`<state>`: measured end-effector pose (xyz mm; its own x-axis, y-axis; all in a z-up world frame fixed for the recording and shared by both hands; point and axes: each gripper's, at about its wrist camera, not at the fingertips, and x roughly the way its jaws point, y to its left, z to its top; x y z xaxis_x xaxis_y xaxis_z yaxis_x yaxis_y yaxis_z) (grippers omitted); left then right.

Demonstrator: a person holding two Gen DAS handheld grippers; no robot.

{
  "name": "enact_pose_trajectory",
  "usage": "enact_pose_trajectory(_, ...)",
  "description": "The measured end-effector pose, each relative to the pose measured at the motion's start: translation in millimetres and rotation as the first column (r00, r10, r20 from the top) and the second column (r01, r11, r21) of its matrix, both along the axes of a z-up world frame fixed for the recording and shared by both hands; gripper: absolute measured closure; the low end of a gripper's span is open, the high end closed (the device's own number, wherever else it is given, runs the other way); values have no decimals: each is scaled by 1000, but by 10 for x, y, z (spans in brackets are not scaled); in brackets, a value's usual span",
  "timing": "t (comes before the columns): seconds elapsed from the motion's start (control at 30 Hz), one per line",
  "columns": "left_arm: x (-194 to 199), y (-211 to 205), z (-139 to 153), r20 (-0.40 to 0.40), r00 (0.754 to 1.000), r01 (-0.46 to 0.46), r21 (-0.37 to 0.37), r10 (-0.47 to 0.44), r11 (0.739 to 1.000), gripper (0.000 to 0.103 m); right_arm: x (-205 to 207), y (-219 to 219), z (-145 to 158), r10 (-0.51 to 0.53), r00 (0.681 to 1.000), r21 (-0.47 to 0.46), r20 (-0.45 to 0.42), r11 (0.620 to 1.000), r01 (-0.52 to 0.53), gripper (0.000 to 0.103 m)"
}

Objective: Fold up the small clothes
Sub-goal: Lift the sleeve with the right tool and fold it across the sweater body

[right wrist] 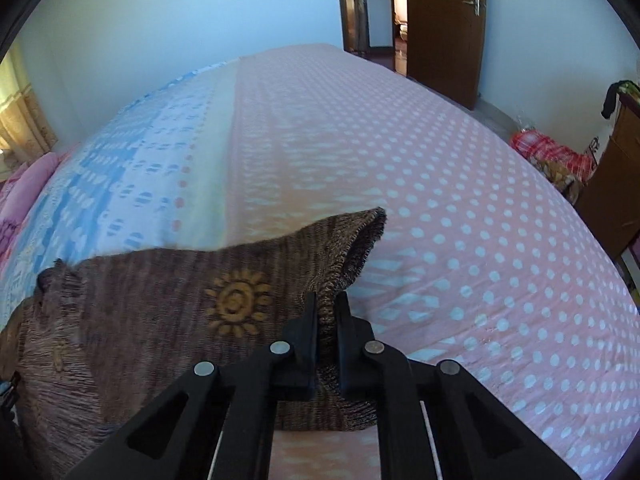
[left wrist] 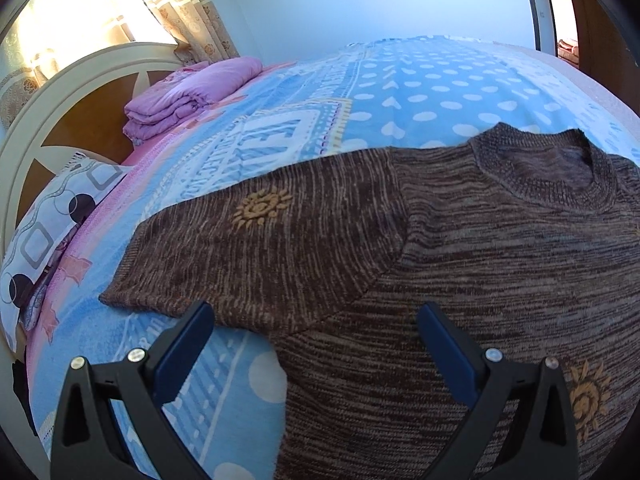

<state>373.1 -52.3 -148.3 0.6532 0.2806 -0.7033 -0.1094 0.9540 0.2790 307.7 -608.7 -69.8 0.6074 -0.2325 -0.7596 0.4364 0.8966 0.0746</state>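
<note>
A brown knit sweater (left wrist: 460, 264) with yellow sun patterns lies flat on the bed, collar at the far right, one short sleeve (left wrist: 248, 248) spread to the left. My left gripper (left wrist: 316, 316) hovers open just above the sleeve's near edge at the armpit, nothing between its blue pads. In the right wrist view the sweater's other sleeve (right wrist: 248, 300) is lifted off the bed, its cuff standing up. My right gripper (right wrist: 326, 300) is shut on the lower edge of that sleeve, brown knit pinched between its black fingers.
The bed (left wrist: 420, 92) has a blue dotted and lettered cover, pink with white dots (right wrist: 460, 220) on the right. A folded purple blanket (left wrist: 188, 92) and a patterned pillow (left wrist: 52, 232) lie by the headboard. A brown door (right wrist: 444, 20) and a red checked bundle (right wrist: 552, 152) are beyond.
</note>
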Motion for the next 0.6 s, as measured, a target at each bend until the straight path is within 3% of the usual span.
enact_pose_trajectory(0.27,-33,39,17,12,1000,6,-31,-6,999,0,3,546,550,100,992,-35,74,995,-97,96)
enact_pose_trajectory(0.6,-51,157,5,20,1000,-5,-105,7,994,0,138,1657,1137,293,950,-68,112,956,-287,97)
